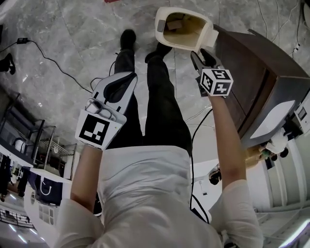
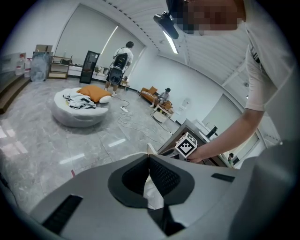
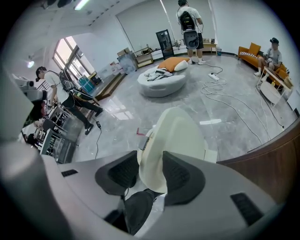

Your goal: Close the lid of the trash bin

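Trash bin (image 1: pixel 180 30) is standing open on the grey floor (image 1: pixel 63 43), just beside a brown cabinet (image 1: pixel 247 72) and near the person's shoes (image 1: pixel 128 37). Right tool (image 1: pixel 200 54) is pinching the bin's cream lid (image 3: pixel 180 136) between its 2 jaws. Left tool (image 1: pixel 126 81) is hanging pressed together, holding nothing, beside the person's leg (image 1: pixel 164 101).

Trash bin (image 1: pixel 186 13) stands just left of cabinet (image 1: pixel 252 82).

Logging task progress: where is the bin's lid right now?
The lid stands raised between the right tool's jaws, at the head view's top centre, beside the brown cabinet.
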### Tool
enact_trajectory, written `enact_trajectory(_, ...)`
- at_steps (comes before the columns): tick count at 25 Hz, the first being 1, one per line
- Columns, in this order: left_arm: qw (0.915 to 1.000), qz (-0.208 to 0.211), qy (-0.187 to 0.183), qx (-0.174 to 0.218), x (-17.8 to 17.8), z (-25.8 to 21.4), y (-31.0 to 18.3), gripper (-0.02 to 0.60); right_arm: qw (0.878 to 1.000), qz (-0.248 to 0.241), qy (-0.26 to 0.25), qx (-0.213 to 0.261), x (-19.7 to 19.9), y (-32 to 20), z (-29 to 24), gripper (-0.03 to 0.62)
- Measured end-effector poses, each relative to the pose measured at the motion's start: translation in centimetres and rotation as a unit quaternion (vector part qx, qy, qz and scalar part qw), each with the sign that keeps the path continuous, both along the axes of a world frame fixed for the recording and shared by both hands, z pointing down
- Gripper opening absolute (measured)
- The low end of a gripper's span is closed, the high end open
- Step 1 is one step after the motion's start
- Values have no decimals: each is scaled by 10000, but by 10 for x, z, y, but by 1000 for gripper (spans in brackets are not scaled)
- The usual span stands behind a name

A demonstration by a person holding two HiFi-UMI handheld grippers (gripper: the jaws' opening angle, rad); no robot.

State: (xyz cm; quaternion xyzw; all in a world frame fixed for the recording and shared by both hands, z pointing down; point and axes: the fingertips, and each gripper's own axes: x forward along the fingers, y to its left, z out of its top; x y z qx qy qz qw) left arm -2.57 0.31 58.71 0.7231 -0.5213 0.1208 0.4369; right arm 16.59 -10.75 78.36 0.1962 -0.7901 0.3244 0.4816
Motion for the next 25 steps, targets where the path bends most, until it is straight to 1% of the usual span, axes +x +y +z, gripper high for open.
enact_trajectory(6, 9999, -99, -16, -18, -5, 11, 2, 17, 9998, -149, -66, -91, -17, 11, 11, 186)
enact_trajectory(13, 9997, -164, -65, -174, -11, 34, 7, 18, 9995, -208, -167, -148, -31, 16, 26, 170)
enact_trajectory(18, 9997, -172, -81, -171, -10, 45, 9, 18, 9993, -331, -111, -111, -42, 23, 40, 156)
enact_trajectory(21, 9997, -108, -77, -205, -7, 51, 8, 18, 9993, -339, -74, -142, -46, 27, 49, 147)
enact_trajectory(25, 9996, -150, -45, -215, -8, 56, 3, 17, 9990, -406, -9, -194, -55, 30, 62, 144)
